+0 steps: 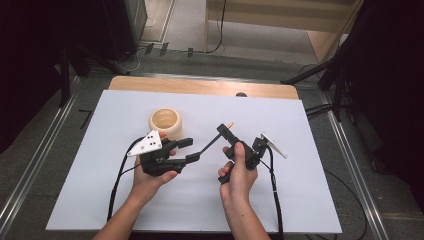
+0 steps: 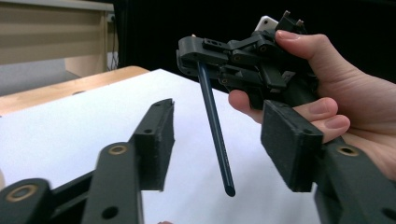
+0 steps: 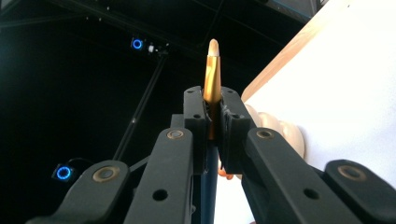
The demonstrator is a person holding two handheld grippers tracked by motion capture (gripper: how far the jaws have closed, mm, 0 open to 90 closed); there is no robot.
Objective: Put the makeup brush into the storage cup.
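Your right gripper (image 1: 226, 131) clamps the paintbrush (image 2: 215, 130) lifted off the counter (image 1: 300, 200); left gripper (image 2: 219, 144) gapes around its handle, handover pending.

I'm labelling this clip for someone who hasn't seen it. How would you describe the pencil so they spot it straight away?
Start at the white table top and find the person's two hand-held grippers above its middle. The right gripper is shut on a slim dark pencil near its gold-banded eraser end, and the shaft slants down between the open fingers of the left gripper. It is the one long thin rod, unlike the squat cream cup.
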